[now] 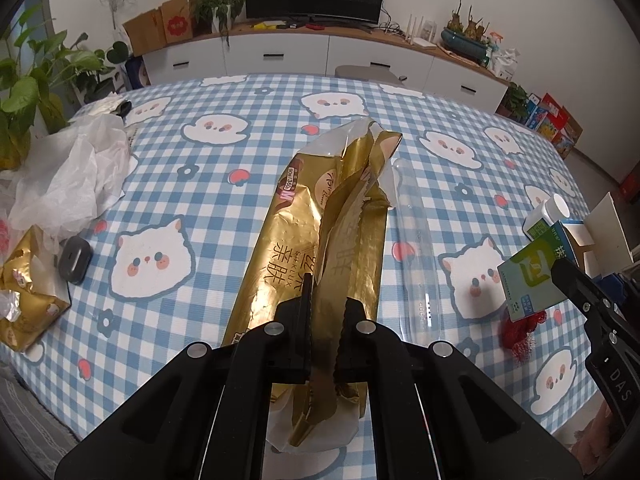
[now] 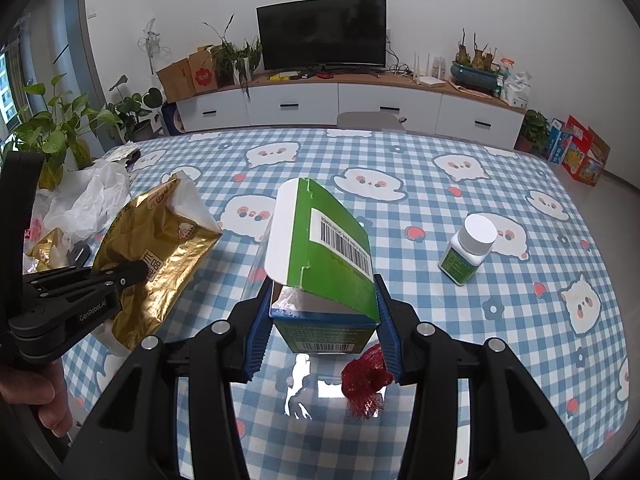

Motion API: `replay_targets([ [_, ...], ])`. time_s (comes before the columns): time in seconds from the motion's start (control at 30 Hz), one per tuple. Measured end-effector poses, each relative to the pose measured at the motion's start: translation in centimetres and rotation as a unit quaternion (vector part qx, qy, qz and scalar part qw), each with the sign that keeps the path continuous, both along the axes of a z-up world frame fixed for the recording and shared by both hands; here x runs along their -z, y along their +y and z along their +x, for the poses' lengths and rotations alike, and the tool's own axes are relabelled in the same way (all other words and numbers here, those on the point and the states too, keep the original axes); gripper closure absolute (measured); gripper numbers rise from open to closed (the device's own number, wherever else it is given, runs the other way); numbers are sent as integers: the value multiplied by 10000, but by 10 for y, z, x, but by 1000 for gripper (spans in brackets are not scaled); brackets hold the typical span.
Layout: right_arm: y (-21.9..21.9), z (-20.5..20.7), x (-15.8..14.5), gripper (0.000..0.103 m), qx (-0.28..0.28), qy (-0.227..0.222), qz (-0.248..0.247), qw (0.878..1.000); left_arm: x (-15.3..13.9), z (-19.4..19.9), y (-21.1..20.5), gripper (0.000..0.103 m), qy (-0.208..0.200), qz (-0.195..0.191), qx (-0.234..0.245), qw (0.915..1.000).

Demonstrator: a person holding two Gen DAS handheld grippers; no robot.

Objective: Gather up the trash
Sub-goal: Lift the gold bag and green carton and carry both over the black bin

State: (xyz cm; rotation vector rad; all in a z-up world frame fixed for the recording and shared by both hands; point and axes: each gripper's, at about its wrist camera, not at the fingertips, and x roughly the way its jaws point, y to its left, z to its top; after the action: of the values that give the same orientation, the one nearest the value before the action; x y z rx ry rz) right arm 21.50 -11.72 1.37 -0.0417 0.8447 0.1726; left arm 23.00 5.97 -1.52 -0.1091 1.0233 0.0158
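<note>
Both grippers are busy over the checked blue tabletop (image 1: 224, 168) with its white cat prints. Low in the left wrist view, the left gripper (image 1: 322, 328) is clenched tight on a long gold plastic wrapper (image 1: 320, 216), its black toothed fingers (image 1: 306, 320) pinching a fold of the film while the rest of the wrapper stretches away toward the middle of the frame. Seen from the right wrist view, that same gold wrapper (image 2: 160, 256) hangs at the left of the frame from the left gripper (image 2: 140, 270), with a bit of the person's hand (image 2: 32, 396) showing at the lower left edge. The right gripper (image 2: 322, 320) is grasping a green carton (image 2: 332, 248) at the centre of its view, its blue-padded fingers (image 2: 258, 332) pressed on either side of the box; the carton's flap stands open, showing a white inside and a barcode on the green face. A scrap of red mesh (image 2: 366, 380) sits just below the carton, beside the right-hand finger. To the right of the frame, a small white-capped bottle (image 2: 468, 248) with a green label stands on the tabletop, well apart from the carton. At the left edge of the left wrist view lie crumpled white plastic bags (image 1: 76, 176), another gold wrapper (image 1: 28, 296) and a small dark grey object (image 1: 74, 260). A clear plastic tube (image 1: 416, 248) lies just beside the held wrapper.
</note>
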Motion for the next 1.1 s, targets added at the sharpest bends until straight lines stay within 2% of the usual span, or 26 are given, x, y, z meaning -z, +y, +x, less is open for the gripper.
replay_targets([
  [0.57, 10, -52, -14, 59, -64, -101, 144, 9998, -19, -68, -1, 99, -149, -102, 13, 9998],
  [1.1, 12, -100, -19, 59, -120, -170, 243, 9995, -20, -122, 4, 99, -144, -129, -32, 9998],
])
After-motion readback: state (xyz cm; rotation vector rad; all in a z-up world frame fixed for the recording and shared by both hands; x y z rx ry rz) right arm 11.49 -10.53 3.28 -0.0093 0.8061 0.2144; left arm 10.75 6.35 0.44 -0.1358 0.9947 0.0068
